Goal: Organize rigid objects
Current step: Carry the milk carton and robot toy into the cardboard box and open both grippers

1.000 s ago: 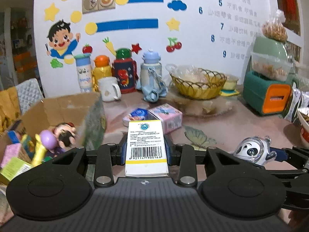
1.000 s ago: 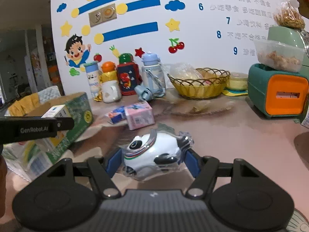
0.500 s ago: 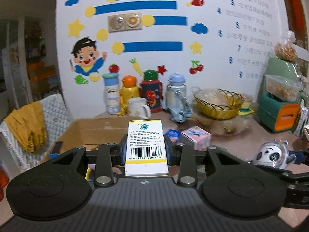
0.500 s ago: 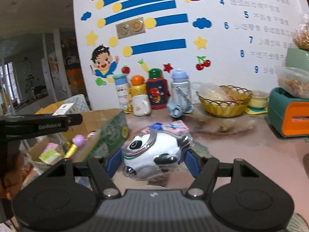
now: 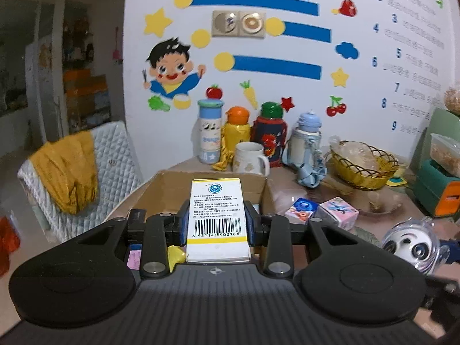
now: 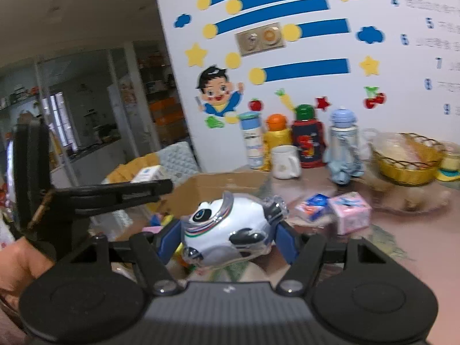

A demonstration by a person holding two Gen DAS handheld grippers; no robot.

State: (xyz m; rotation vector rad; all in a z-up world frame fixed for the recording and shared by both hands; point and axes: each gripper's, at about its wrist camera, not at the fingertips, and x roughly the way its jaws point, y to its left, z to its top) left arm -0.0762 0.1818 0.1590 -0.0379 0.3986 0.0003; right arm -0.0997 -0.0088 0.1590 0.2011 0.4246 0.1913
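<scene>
Gripper states are told first: the left gripper (image 5: 217,224) is closed on a white and yellow carton (image 5: 217,218), which is clamped at its sides between the blue pads with its barcode face turned upward. It is held above the open cardboard box (image 5: 172,185), in which small coloured items can be glimpsed. The right gripper (image 6: 227,235) is held partly closed around a panda toy (image 6: 230,230), which is pressed between both pads and carried over the near edge of the same box. In the right wrist view, the left gripper is seen from the side at the left, with a hand (image 6: 17,261) beneath it. On the desk (image 5: 382,221), a small blue box (image 5: 302,210) and a pink box (image 5: 339,211) lie just beside each other, to the right of the cardboard box. Behind them, a white mug (image 5: 250,158) is set in front of a row of bottles against the decorated wall, and a yellow wire basket (image 5: 362,164) stands further right.
</scene>
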